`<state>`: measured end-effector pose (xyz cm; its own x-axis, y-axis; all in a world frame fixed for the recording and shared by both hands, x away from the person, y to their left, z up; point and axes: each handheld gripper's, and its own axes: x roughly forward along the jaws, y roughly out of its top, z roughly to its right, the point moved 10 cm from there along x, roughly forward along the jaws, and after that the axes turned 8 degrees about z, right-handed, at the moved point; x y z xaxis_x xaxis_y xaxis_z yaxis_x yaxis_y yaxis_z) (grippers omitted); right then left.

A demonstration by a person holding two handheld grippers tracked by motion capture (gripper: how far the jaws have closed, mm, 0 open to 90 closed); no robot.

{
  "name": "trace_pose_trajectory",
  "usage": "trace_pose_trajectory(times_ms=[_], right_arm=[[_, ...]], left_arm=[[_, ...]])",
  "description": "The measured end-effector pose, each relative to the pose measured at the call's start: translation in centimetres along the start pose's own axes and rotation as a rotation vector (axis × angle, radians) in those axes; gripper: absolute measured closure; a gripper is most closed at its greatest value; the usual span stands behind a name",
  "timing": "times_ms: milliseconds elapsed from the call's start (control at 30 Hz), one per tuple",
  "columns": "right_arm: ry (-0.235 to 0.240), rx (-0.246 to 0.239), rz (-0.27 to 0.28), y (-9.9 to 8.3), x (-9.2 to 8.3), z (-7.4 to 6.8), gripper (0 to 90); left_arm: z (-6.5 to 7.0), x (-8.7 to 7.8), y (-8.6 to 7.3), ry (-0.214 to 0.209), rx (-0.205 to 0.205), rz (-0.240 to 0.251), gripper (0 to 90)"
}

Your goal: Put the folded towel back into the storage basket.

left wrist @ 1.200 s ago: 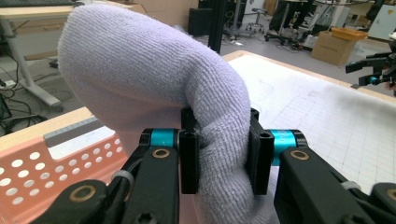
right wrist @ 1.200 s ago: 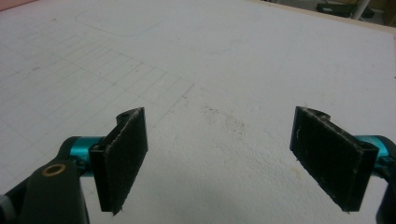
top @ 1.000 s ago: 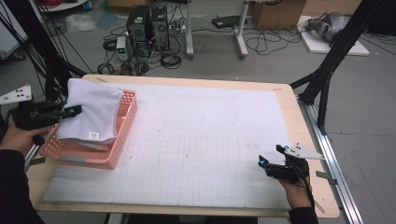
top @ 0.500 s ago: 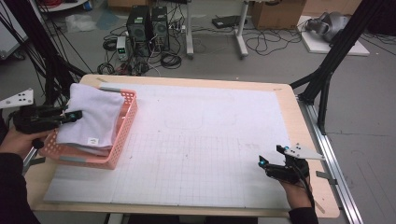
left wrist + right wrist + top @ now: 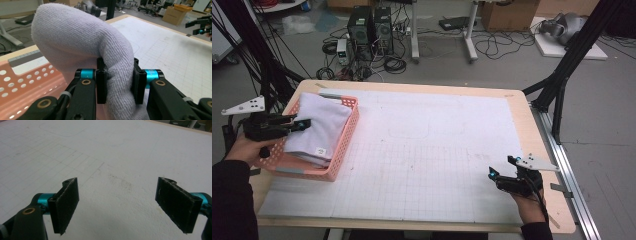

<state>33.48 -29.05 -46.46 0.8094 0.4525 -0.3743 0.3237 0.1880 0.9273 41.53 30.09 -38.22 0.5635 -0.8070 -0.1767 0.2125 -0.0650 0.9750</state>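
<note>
A folded pale lilac towel lies in the pink perforated basket at the table's left side. My left gripper grips the towel's near left edge; in the left gripper view its black pads pinch a thick fold of the terry towel over the basket wall. Near the table's front right corner, a hand holds my right gripper low over the white grid mat. Its two pads stand wide apart with bare mat between them.
The white grid mat covers most of the wooden table. A black frame leg stands at the right edge. Computer towers, cables and boxes sit on the floor beyond the far edge.
The towel has sunk lower into the basket and flattened out, with my left gripper dropping along with it. The right gripper has kept still.
</note>
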Motion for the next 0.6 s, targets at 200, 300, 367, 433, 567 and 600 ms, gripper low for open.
trace_pose_trajectory(times_ms=[200, 300, 367, 433, 567, 600], right_arm=[[0.001, 0.003, -0.004, 0.0, 0.0, -0.1, 18.0], [0.002, 0.000, -0.001, 0.0, 0.1, -0.1, 18.0], [0.002, -0.001, -0.002, 0.0, 0.0, -0.1, 18.0], [-0.001, 0.000, 0.001, 0.0, 0.0, -0.1, 17.9], [-0.002, 0.007, 0.000, 0.0, -0.1, -0.1, 18.0], [-0.001, 0.006, 0.000, 0.0, -0.1, -0.1, 17.9]], left_arm=[[-1.2, 0.4, -1.0, 0.058, -0.031, -0.051, 70.5], [-2.1, 0.8, -1.8, 0.124, -0.035, -0.104, 69.6], [-2.6, 1.0, -2.4, 0.163, -0.035, -0.145, 68.7], [-3.1, 1.1, -3.0, 0.202, -0.028, -0.182, 68.6], [-4.1, 0.8, -3.6, 0.272, -0.032, -0.231, 67.5], [-4.2, 0.6, -3.8, 0.284, -0.026, -0.249, 67.1]])
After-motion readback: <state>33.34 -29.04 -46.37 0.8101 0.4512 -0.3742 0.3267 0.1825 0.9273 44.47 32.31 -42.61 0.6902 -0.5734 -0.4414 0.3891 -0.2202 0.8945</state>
